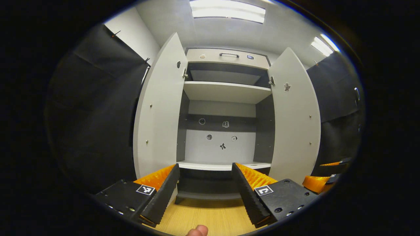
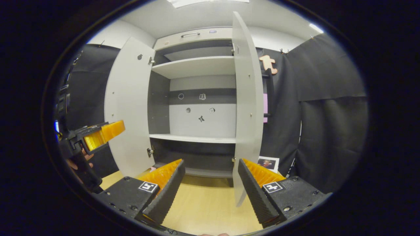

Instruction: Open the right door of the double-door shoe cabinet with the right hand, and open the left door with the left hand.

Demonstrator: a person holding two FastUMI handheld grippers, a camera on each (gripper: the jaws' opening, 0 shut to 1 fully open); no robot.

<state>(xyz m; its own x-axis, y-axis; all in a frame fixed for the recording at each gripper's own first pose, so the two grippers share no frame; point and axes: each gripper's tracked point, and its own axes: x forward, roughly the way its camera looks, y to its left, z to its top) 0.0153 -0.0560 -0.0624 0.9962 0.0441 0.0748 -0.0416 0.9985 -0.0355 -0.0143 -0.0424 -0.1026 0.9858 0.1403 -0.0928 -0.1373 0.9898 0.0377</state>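
The shoe cabinet [image 1: 226, 108] is standing straight ahead on the wooden floor [image 1: 213, 219], with its left door [image 1: 160, 111] and right door [image 1: 295, 114] both swung wide, showing pale shelves [image 1: 226, 91] inside. The left gripper [image 1: 206, 170] is hanging released in front of the opening, fingers spread and gripping nothing. The right gripper [image 2: 210, 165] is likewise hanging released and empty, near the edge of the right door [image 2: 244, 105], while the left gripper [image 2: 98, 136] is hovering at the far left beside the left door [image 2: 129, 108].
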